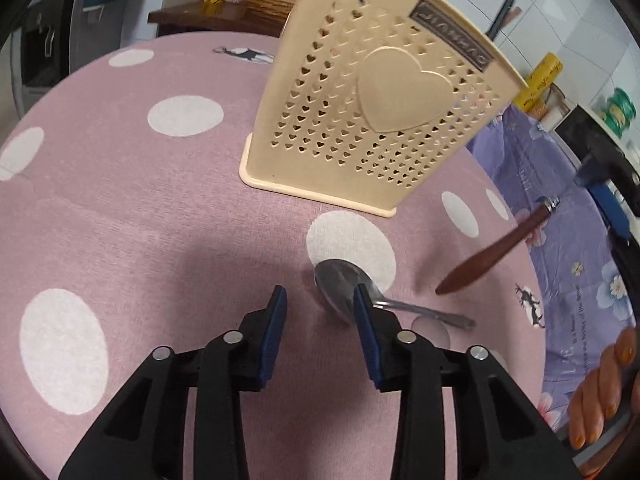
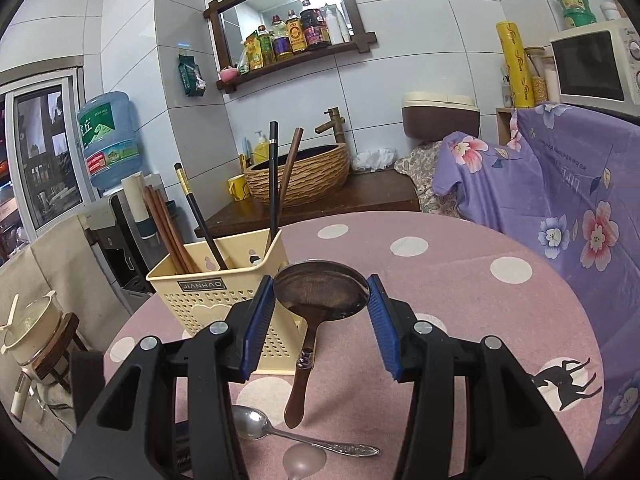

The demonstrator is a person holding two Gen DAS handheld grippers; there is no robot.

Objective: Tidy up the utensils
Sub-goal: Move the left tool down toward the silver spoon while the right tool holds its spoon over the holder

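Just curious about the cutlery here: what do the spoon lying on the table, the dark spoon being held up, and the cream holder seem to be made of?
Table spoon: looks like polished steel, shiny with reflections. Held spoon: dark brown, probably wood with a satin finish, and a metal ring on its handle. Holder: seemingly moulded plastic, matte cream, punched with heart holes.

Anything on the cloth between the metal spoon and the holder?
No. In the left wrist view only bare dotted tablecloth lies between the metal spoon and the holder.
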